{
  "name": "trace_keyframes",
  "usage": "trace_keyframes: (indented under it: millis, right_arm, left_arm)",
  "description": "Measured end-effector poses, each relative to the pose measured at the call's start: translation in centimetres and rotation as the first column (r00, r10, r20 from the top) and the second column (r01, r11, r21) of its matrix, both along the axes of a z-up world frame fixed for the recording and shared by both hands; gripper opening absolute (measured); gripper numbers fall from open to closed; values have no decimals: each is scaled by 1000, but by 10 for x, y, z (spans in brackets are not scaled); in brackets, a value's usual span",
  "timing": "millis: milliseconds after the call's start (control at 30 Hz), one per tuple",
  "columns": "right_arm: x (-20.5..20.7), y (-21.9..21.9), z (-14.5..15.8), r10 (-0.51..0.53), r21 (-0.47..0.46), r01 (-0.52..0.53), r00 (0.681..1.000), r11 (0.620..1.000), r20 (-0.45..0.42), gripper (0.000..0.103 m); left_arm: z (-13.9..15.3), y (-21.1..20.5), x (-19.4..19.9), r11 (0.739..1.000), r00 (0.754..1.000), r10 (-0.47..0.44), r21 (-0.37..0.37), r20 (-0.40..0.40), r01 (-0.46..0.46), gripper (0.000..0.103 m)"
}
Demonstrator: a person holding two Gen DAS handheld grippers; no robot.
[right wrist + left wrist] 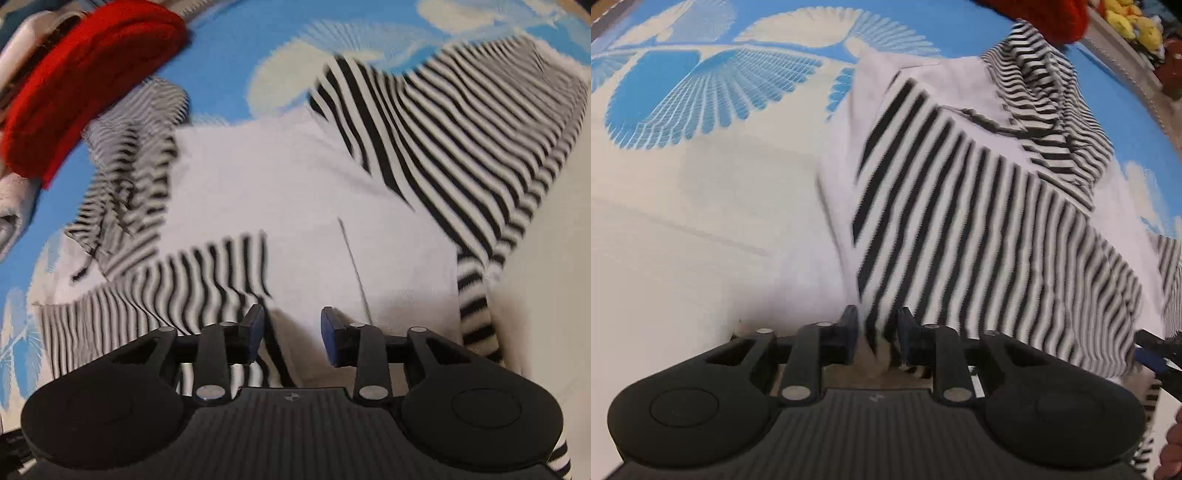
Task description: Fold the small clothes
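The left gripper (pixel 877 326) pinches the hem of the striped garment (pixel 960 206), which fills centre frame on the blue patterned sheet (pixel 683 92), apparently to carry a fold. The right gripper (pixel 291 328) is spread above the white panel, holding nothing.

Blue/white leaf-print sheet (pixel 701 92) underneath; red knit item (pixel 88 74) at edge; yellow stuff (pixel 1126 18) far corner, blurry.
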State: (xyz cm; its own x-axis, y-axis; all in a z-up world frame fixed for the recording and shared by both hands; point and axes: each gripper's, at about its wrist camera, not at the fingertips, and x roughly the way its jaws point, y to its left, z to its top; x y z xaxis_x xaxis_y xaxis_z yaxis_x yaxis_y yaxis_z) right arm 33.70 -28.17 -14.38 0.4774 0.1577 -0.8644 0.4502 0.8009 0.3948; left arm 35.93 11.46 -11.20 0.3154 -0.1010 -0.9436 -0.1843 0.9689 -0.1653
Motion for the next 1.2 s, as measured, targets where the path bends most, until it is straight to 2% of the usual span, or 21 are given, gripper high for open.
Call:
trace_keyframes:
  millis: [67, 133, 267, 433, 567, 700, 833, 900, 933, 967, 1033, 1100, 1200]
  right_arm:
    - [-1, 0, 6, -6, -11, 6, 1000, 1000, 10, 36]
    - [-2, -3, 16, -12, -34, 14, 998, 999, 56, 36]
    - [-8, -14, 35, -15, -81, 26, 992, 996, 129, 36]
    - [-18, -23, 50, 23, -154, 8, 980, 988, 199, 36]
    - [-20, -55, 60, 16, -217, 46, 962, 975, 272, 36]
    - [-30, -119, 57, -128, -231, 205, 943, 951, 307, 36]
    - [-42, -183, 29, -318, -234, 385, 906, 893, 279, 37]
    - [-52, -214, 11, -436, -182, 484, 865, 856, 249, 46]
    - [-58, -227, 1, -497, -152, 535, 836, 831, 231, 55]
    - [-63, -240, -8, -549, -117, 579, 808, 807, 214, 58]
    - [-67, -258, -25, -602, -73, 623, 775, 779, 193, 58]
    - [-67, -268, -34, -621, -69, 646, 754, 761, 213, 58]
    - [-56, -277, -39, -595, -75, 629, 762, 774, 255, 69]
  left_arm:
    - [10, -6, -2, 1000, 1000, -3, 31, 18, 2, 25]
    - [24, -17, -5, 997, 997, -20, 69, 68, 15, 27]
    - [49, -42, -11, 998, 989, -46, 46, 139, 40, 30]
    - [79, -94, -11, 986, 958, -158, 89, 239, 141, 47]
    - [88, -119, -15, 975, 940, -213, 115, 268, 188, 48]
    - [87, -132, -20, 968, 934, -250, 100, 256, 232, 48]
    - [88, -132, -18, 967, 931, -255, 60, 259, 248, 48]
    - [88, -131, -18, 967, 932, -256, 55, 256, 251, 48]
    - [86, -131, -18, 967, 934, -255, 53, 251, 250, 48]
    - [85, -132, -18, 966, 935, -256, 51, 246, 252, 48]
    - [82, -131, -17, 966, 935, -260, 51, 240, 255, 48]
    - [82, -130, -16, 966, 937, -256, 50, 239, 252, 48]
    - [81, -129, -15, 968, 938, -251, 50, 237, 246, 48]
